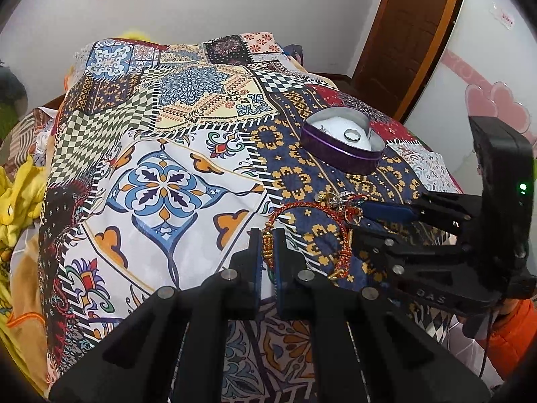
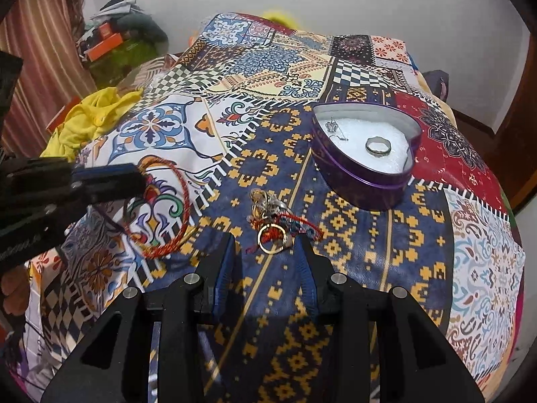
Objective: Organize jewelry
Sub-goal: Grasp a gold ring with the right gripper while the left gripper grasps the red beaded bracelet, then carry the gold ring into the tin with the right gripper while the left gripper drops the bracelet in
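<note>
A purple heart-shaped tin (image 1: pixel 339 156) (image 2: pixel 355 181) lined in white holds a silver ring (image 1: pixel 352 135) (image 2: pixel 378 146) and a small silver piece (image 2: pixel 332 127). My left gripper (image 1: pixel 267 240) is shut on a red braided cord bracelet (image 1: pixel 303 206) (image 2: pixel 178 215), gripping its gold bead. My right gripper (image 2: pixel 268 241) (image 1: pixel 379 215) is open, its fingers on either side of a gold ring (image 2: pixel 272 238) in a small pile of rings and red thread (image 2: pixel 268 208) on the patterned cloth.
The patchwork cloth (image 1: pixel 161 154) (image 2: pixel 369 252) covers a raised surface that drops off at left and right. Yellow fabric (image 2: pixel 87 117) lies at the left edge. A brown door (image 1: pixel 402 33) stands behind, and clutter (image 2: pixel 114 37) sits in the far left corner.
</note>
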### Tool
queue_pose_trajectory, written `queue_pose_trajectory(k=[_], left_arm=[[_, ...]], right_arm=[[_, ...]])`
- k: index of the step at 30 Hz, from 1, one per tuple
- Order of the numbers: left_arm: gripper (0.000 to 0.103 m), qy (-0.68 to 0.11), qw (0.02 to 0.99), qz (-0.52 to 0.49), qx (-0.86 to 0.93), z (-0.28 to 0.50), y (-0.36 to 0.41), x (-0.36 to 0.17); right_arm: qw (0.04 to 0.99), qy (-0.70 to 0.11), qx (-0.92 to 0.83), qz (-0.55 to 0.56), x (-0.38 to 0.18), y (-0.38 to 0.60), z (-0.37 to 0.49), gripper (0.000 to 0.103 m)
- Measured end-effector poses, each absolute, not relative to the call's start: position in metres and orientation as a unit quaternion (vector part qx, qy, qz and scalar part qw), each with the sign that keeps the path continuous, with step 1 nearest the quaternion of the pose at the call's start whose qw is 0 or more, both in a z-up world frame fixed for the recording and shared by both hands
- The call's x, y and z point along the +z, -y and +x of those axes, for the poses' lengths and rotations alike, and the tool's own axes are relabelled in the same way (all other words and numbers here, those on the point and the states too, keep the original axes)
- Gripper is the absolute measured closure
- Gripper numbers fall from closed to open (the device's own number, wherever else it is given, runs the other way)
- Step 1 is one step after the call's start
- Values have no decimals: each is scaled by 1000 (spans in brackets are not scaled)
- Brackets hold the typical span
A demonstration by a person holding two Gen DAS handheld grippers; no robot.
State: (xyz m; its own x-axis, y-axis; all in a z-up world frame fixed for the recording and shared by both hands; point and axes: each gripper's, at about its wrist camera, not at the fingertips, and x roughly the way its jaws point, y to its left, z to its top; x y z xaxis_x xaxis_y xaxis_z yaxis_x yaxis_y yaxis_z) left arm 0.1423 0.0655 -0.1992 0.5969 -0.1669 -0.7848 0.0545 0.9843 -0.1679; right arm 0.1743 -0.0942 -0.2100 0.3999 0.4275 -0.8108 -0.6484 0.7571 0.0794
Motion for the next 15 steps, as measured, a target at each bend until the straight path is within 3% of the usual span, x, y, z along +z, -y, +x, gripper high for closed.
queue_pose_trajectory(k=[3,6,15], left_arm=[[98,-444,891,-65,-65,142,-65,-200],[98,-444,892,-64,-66,142,-63,-200],[98,-435,895,-63,-70,144,-55,-191]], right_arm=[[835,-429,315,-141,-212,90,174,71],[837,-423,310,-155,-212,88,172,83],[842,-419,314,-130,-197,108,168,83]])
